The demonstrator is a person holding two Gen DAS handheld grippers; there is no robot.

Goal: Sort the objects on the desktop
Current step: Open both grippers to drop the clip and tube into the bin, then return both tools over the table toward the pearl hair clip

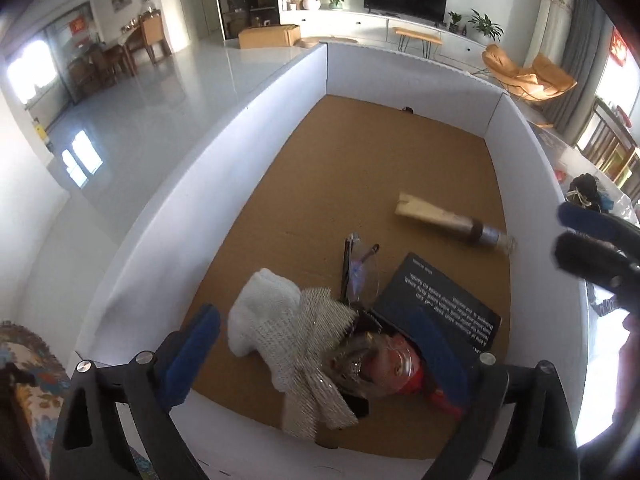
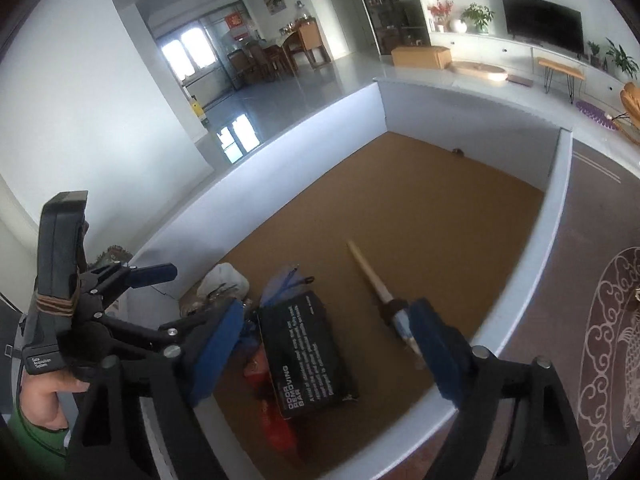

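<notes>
A large white-walled box (image 1: 280,92) with a brown cardboard floor holds the objects. In the left wrist view a white knitted sock with a burlap bow (image 1: 280,332) lies between the fingers of my left gripper (image 1: 324,356), which is open and empty above the box's near corner. Next to the sock lie clear glasses (image 1: 360,272), a black packet with white print (image 1: 440,304), a red item (image 1: 416,380) and a wooden-handled brush (image 1: 448,220). My right gripper (image 2: 328,348) is open and empty above the black packet (image 2: 304,352), with the brush (image 2: 380,284) by its right finger.
The box wall (image 2: 556,216) rings the area. A patterned brown mat (image 2: 612,340) lies right of the box. The right gripper's fingers (image 1: 592,240) show at the right edge of the left wrist view, and the left gripper (image 2: 100,300) at the left of the right wrist view.
</notes>
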